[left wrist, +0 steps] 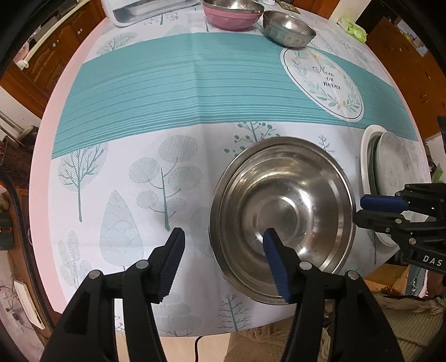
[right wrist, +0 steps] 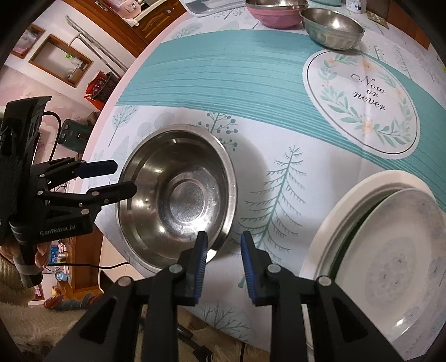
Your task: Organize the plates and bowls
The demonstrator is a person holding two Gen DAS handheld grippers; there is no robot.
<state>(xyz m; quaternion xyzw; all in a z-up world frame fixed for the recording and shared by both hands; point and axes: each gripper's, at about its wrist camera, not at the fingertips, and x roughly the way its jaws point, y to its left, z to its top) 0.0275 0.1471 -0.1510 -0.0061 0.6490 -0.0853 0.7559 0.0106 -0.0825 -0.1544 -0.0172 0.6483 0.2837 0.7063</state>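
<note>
Left wrist view: the left gripper [left wrist: 223, 264] fills the bottom centre, its jaws spread wide and holding nothing, one fingertip outside and one over the near rim of the large steel bowl [left wrist: 283, 220] at lower right of centre. That looks like a rim grasp being lined up; to do it well, I would lower until the rim sits deep between the pads, then close squarely so the slick metal does not twist. The bowl is empty (a second rim seems to peek out beneath it, though I cannot be sure). At the right edge the right gripper [left wrist: 359, 210] hovers beside the bowl. At the top, a pink bowl [left wrist: 231, 18] carries a steel one inside, with a small steel bowl [left wrist: 288, 29] beside it.

Right wrist view: the right gripper's jaws are parted and empty, low in the frame just past the bowl's rim. At lower right, stacked plates [right wrist: 390, 267] rest on the tablecloth [right wrist: 223, 66].
</note>
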